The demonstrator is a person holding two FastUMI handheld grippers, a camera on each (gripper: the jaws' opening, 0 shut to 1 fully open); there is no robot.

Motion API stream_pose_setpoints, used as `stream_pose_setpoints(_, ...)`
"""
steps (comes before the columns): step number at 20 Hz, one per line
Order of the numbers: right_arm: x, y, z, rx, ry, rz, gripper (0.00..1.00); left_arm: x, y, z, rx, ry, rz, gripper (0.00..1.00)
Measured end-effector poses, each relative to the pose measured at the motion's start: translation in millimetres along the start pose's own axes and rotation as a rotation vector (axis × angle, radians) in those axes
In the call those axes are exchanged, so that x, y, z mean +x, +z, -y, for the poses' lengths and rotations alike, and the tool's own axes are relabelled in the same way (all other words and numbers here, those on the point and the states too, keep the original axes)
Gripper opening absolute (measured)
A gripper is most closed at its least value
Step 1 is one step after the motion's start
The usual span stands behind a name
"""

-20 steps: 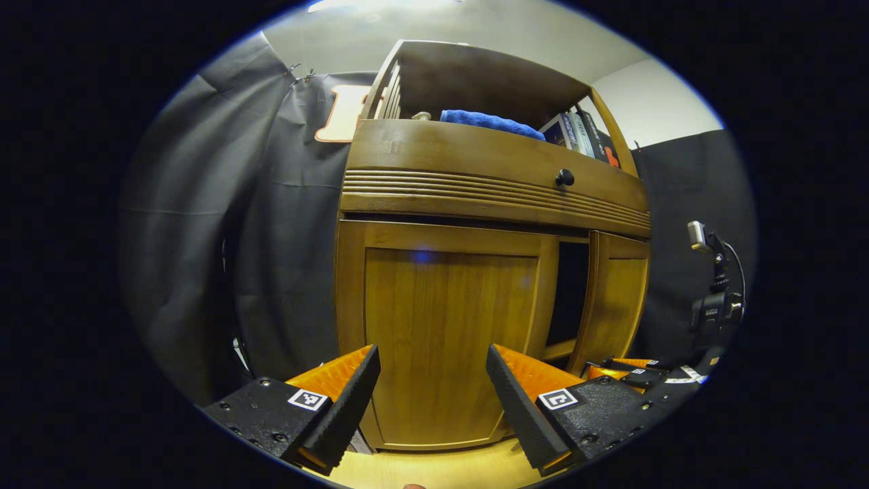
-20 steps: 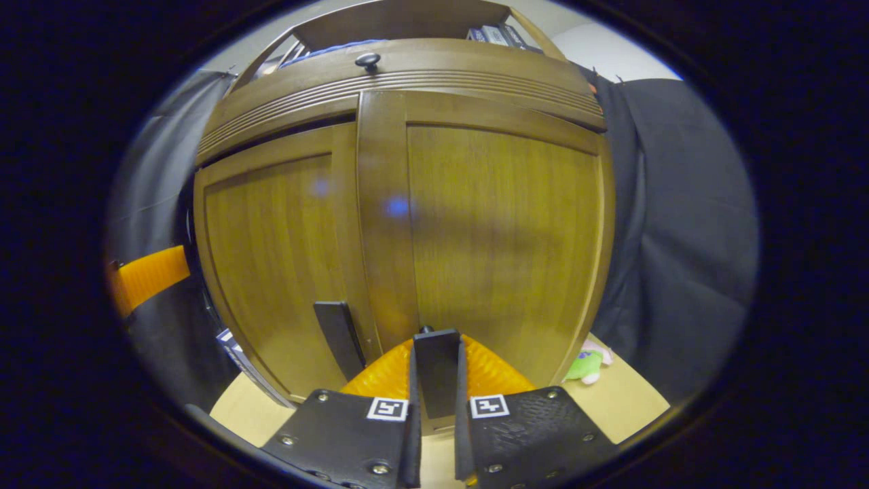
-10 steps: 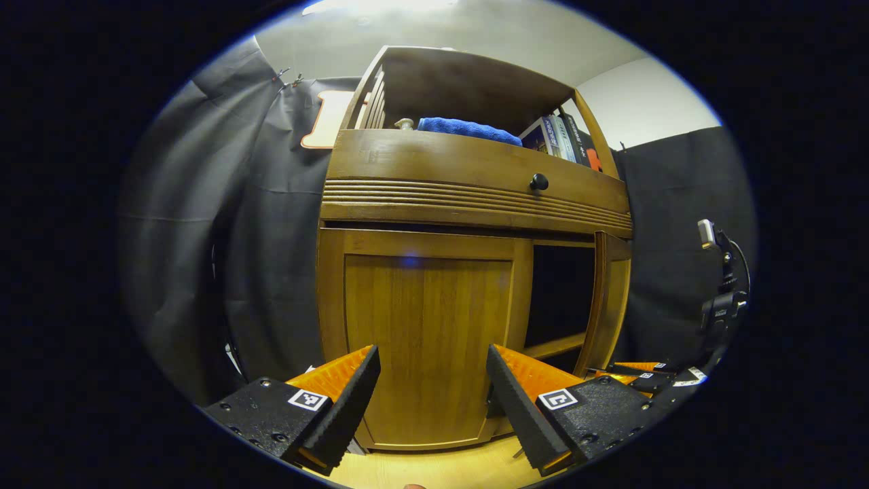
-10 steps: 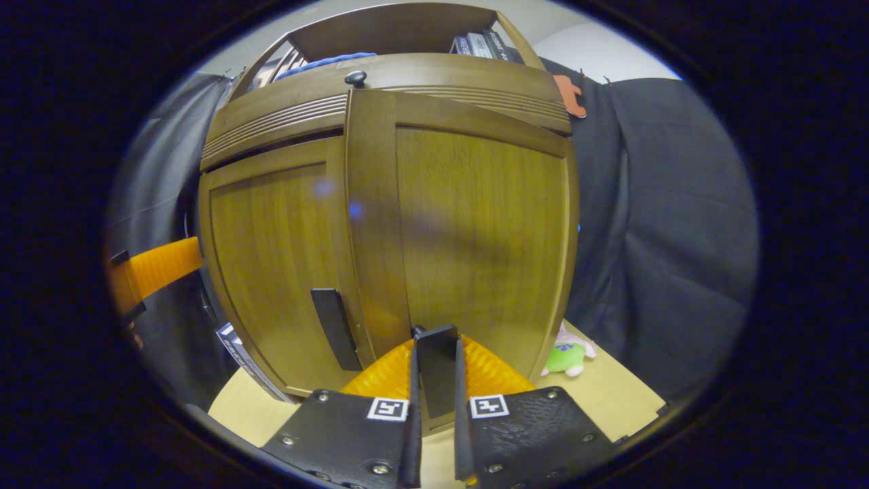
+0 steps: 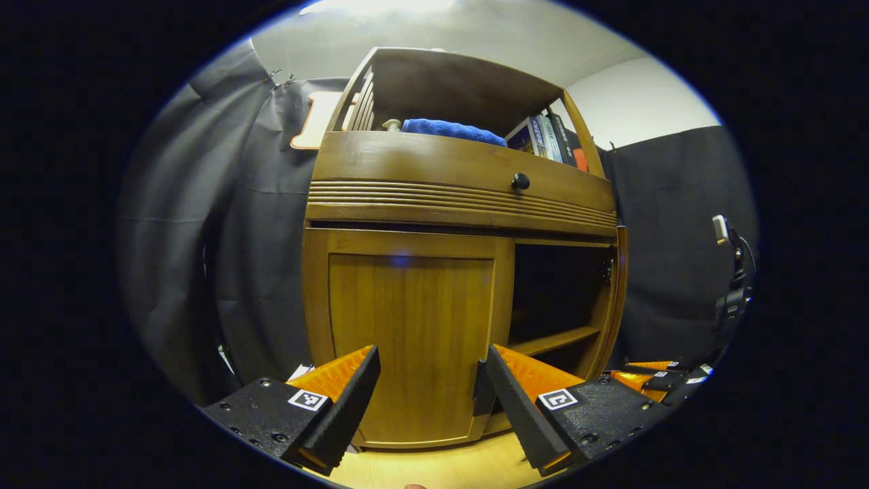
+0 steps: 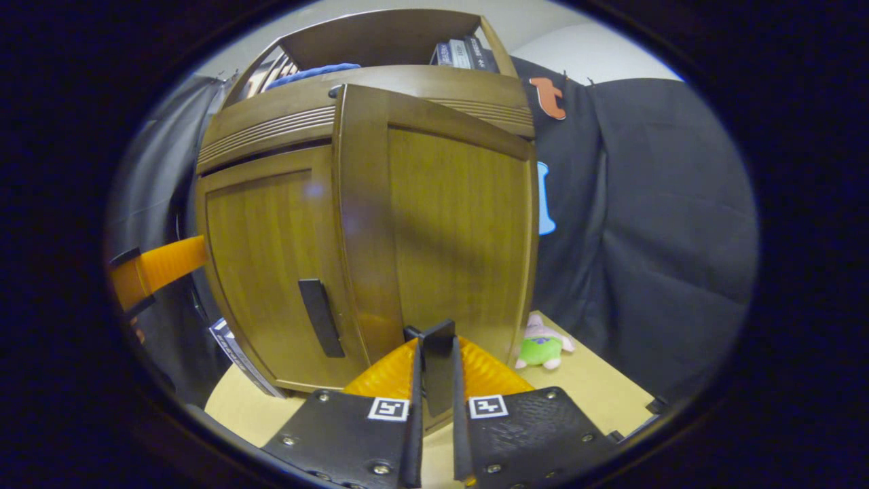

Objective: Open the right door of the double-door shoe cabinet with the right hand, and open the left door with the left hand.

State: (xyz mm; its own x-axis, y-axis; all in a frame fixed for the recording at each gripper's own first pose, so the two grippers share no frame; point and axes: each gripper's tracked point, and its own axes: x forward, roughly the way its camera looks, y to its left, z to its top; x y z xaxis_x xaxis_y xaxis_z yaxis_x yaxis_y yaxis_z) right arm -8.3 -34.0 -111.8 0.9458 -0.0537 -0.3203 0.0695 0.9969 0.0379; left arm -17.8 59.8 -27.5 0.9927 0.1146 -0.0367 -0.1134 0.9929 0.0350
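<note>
While looking along the right gripper (image 6: 436,353), found its two fingers clenched on the right handle (image 6: 438,333), a flat, dark, upright bar near the bottom of the right door (image 6: 455,224). Saw that door standing wide open, clear of the shoe cabinet (image 5: 461,163), and edge-on at the far right in the left gripper view. Counted two doors, both smooth brown wood with a framed flat panel and vertical grain. Found the left door (image 5: 407,299) shut, with the left handle (image 6: 320,318), an identical dark bar, at its right edge. Found the left gripper (image 5: 431,356) released, jaws spread wide, close before the left door's lower part and gripping nothing; its right finger sat just beside the left handle, contact unclear. Noted one dark open compartment behind the right door, with one wooden shelf (image 5: 553,339) across it. Above the doors, counted one drawer front with horizontal ribbed grooves and one small round dark knob (image 5: 520,181). On the open top shelf, saw one folded blue towel (image 5: 451,129), soft and nubbly, and a few upright books (image 5: 543,132); number unclear. Right of the cabinet, on the pale wooden surface (image 6: 597,387), spotted one small plush toy (image 6: 540,346), green and pink.
</note>
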Motion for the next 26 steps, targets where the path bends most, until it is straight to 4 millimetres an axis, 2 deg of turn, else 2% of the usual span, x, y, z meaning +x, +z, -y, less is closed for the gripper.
stream_pose_setpoints(11, -28.8, 1.9, 47.5, 0.062, -0.086, 0.009, 0.18, -1.1, -6.6, 23.2, 0.008, -0.055, -0.013, 0.96)
stream_pose_setpoints(22, -47.8, 4.1, 99.1, 0.078, -0.202, 0.023, 0.18, -2.7, -10.0, 43.5, 0.015, -0.089, -0.021, 0.94)
stream_pose_setpoints(26, -51.9, 10.8, 115.0, 0.09, -0.242, 0.039, 0.17, -1.9, -11.2, 46.8, 0.02, -0.092, -0.027, 0.96)
